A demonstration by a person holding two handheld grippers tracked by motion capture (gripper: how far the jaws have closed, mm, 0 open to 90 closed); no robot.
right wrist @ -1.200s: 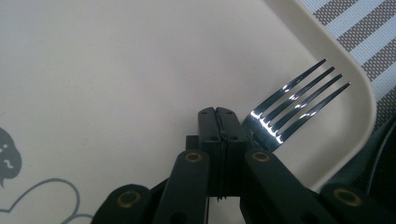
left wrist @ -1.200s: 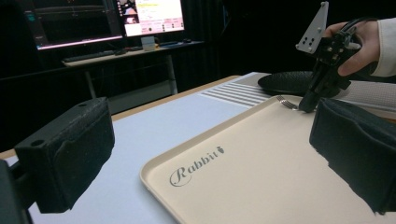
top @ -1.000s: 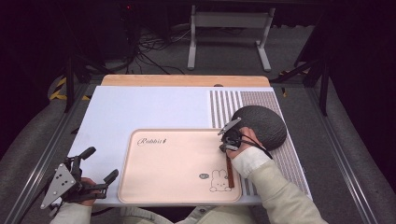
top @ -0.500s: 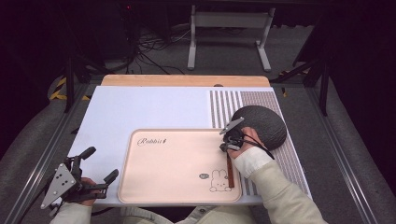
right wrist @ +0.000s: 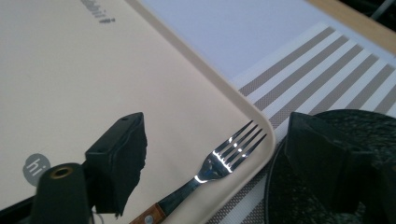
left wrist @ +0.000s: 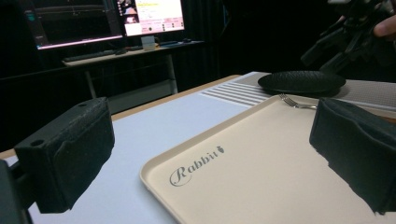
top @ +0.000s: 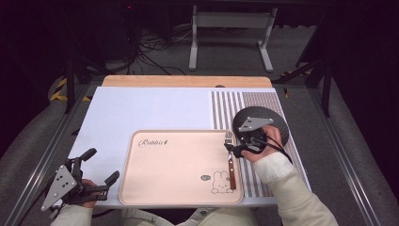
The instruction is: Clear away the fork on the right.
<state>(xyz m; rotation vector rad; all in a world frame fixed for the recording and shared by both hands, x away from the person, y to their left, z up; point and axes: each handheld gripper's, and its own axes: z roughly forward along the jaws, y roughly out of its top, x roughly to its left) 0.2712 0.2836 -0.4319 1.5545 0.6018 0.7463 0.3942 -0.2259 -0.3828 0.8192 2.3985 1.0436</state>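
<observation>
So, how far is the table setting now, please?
Done: the steel fork with a wooden handle lies along the right edge of the beige tray. In hand: nothing; the right gripper is open over the fork, and the left gripper waits open near the tray's left corner. Probably left: the black round plate, which sits on the striped mat off the tray.

The left gripper sits low at about 8 o'clock in the high view, held in the left hand, its jaws spread wide and pointing toward 2 o'clock. The right gripper is at about 3 o'clock, gripped by the right hand on a pale-sleeved forearm, jaws apart and aimed toward 9 o'clock.
</observation>
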